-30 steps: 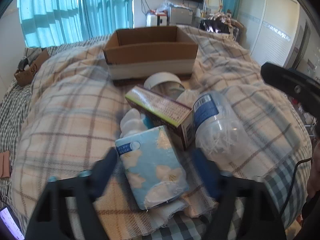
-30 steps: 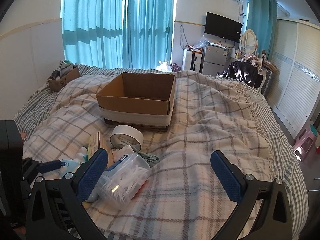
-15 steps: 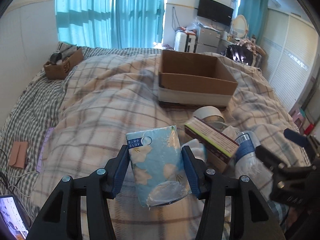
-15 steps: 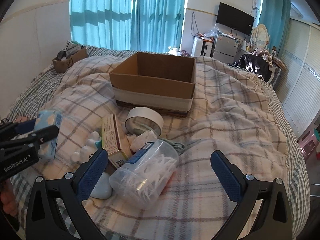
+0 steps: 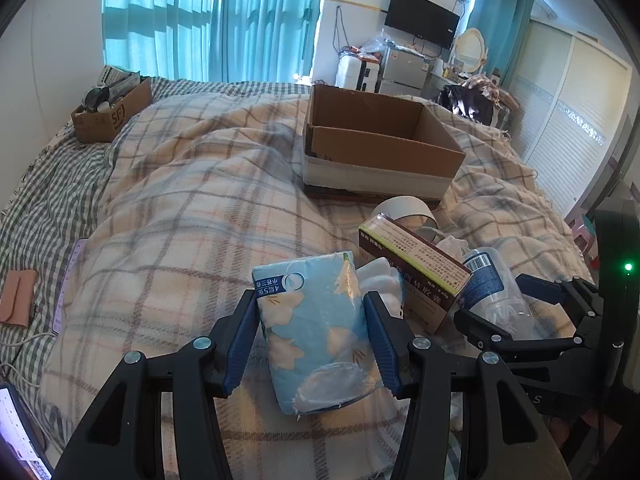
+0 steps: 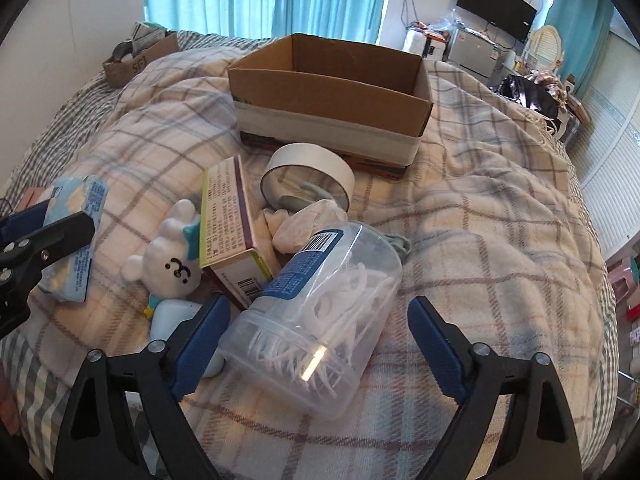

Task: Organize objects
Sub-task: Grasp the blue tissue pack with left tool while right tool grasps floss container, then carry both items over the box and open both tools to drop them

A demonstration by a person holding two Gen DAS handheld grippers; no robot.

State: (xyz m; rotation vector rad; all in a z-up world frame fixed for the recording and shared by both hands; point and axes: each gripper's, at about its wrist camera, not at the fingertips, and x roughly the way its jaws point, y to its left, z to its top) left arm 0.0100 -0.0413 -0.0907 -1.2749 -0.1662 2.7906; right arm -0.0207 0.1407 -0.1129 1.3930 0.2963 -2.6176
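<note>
tissue pack up in left tongs, right tongs closing in on floss jar

tissue pack (image 5: 316,328) sits pinched betw. both blue pads of the left tongs (image 5: 312,336), held above the plaid blanket (image 5: 180,232); a sec ago it lay on the blanket w/ the pads only straddling it. in the right view it hangs at far left, apart from the pile.

right tongs (image 6: 316,340) spread wide, pads either side of the clear floss-pick jar (image 6: 320,312) lying on its side; jaws have just been closing a bit, left pad near the jar's lid end, right pad still off it. jar not gripped. a sec ago the jar was off by the left pad only, now it's betw. both.

just beside the jar: medicine box (image 6: 228,220), white plush toy (image 6: 172,256), tape roll (image 6: 308,176), crumpled tissue (image 6: 304,224). behind those, open cardboard box (image 6: 332,92) on the bed, same spot as before. small carton (image 5: 108,114) by the wall, far left. teal curtains (image 5: 208,16) behind.
</note>
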